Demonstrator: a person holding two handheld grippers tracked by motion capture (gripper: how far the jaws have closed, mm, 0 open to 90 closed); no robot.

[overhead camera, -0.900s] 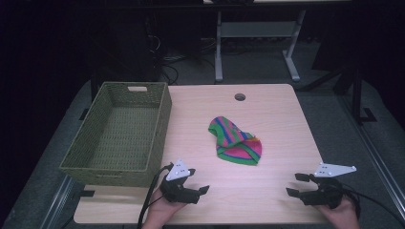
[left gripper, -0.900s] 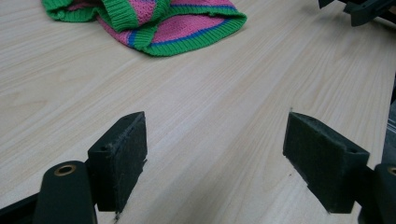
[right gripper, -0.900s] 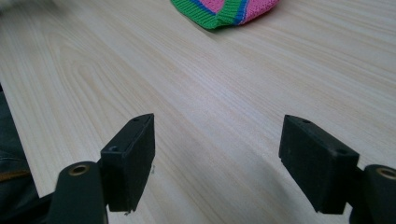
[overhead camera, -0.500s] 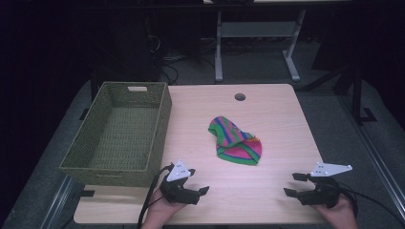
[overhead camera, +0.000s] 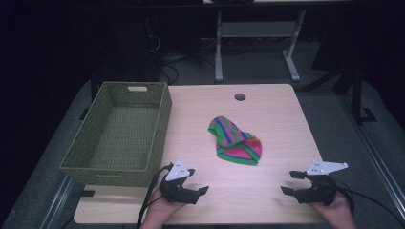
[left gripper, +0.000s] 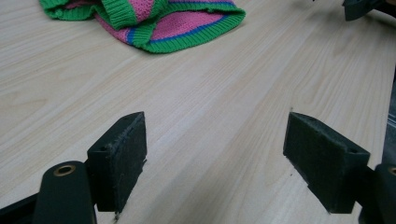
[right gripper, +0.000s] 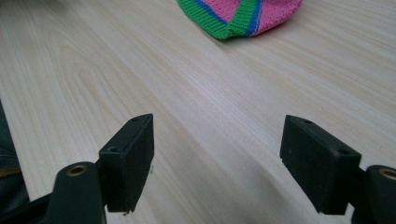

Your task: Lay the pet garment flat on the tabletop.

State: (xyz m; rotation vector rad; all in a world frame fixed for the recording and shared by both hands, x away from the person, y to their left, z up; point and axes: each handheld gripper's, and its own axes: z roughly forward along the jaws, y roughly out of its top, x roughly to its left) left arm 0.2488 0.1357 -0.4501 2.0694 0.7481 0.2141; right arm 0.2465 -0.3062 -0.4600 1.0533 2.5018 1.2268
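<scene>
On the pale wooden tabletop (overhead camera: 267,191) a green woven basket (overhead camera: 119,136) sits at the left edge, empty; right of it, near the middle of the wood, lies a crumpled knit hat (overhead camera: 234,141) striped pink, green and blue, apart from the basket; along the near edge the left hand-held gripper (overhead camera: 198,193) and the right hand-held gripper (overhead camera: 290,182) rest well apart, each with jaws spread wide and gripping nothing, both short of the hat.
</scene>
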